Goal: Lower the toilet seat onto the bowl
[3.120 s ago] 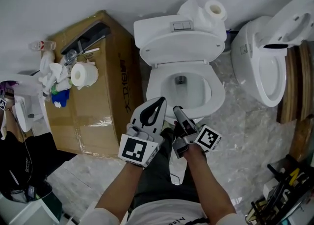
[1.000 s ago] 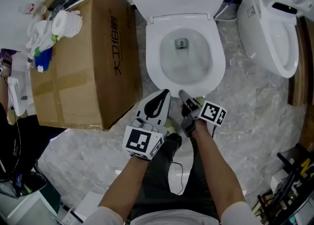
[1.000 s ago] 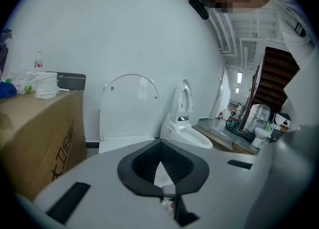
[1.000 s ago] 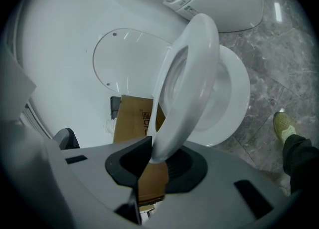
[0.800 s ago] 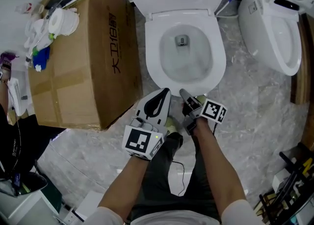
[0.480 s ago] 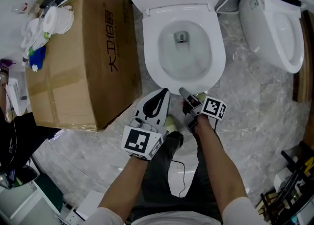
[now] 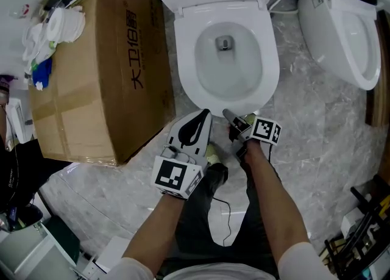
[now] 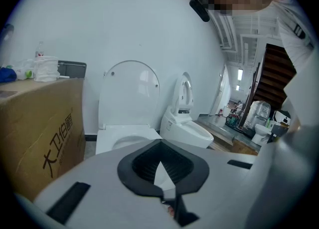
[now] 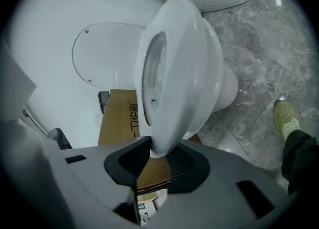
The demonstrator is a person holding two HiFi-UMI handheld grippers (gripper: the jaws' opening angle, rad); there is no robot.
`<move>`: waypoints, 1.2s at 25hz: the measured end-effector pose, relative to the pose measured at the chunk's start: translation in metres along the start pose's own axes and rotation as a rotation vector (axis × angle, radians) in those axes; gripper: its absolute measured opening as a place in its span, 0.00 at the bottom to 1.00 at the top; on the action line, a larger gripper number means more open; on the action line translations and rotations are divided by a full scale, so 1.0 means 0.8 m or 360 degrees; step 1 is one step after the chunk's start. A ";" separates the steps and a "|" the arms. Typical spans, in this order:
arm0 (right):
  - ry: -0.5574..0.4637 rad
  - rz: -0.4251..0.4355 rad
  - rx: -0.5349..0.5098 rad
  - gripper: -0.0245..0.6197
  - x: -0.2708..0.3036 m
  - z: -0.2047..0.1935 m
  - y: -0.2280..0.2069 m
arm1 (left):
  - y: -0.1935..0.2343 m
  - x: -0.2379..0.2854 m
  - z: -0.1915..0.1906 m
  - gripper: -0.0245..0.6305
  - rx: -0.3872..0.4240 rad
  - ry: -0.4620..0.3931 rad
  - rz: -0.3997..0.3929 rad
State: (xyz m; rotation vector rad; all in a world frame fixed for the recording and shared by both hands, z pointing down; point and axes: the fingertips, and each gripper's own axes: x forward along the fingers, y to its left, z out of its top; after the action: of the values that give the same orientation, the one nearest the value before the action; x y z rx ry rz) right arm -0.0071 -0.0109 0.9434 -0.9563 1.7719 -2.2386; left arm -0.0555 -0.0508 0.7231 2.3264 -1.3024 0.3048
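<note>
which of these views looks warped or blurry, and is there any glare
Right gripper view: strong fisheye, dark corners, the toilet seat bulging close up. Left gripper view: same fisheye and dark rim, the pale wall evenly lit. Head view: sharp, evenly lit, only a soft sheen on the floor.

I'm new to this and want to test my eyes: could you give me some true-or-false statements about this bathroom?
1. The toilet lid stands upright. True.
2. In the head view, the cardboard box is right of the toilet seat. False: it is to the left.
3. A second toilet stands nearby. True.
4. The right gripper is well away from the toilet seat. False: the seat's front edge is between its jaws, which have just been opening.
</note>
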 end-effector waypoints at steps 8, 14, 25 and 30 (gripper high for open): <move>0.0014 -0.0083 0.0024 0.20 -0.003 -0.001 -0.035 | -0.002 0.009 -0.010 0.05 -0.0001 0.0012 -0.0016; 0.0032 -0.0138 0.0007 0.20 -0.001 0.000 -0.049 | -0.004 0.015 -0.017 0.05 0.0000 0.0024 -0.0023; 0.0076 -0.0210 -0.0072 0.17 -0.020 -0.006 -0.048 | -0.014 0.013 -0.014 0.05 0.0001 0.0043 -0.0050; 0.0061 -0.0212 -0.0127 0.14 -0.054 -0.010 -0.025 | -0.026 0.004 0.003 0.05 -0.0003 0.0055 -0.0077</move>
State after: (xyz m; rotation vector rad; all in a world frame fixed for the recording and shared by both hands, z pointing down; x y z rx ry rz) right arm 0.0285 0.0221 0.9433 -1.0838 1.8791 -2.2947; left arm -0.0359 -0.0449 0.7164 2.3366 -1.2278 0.3269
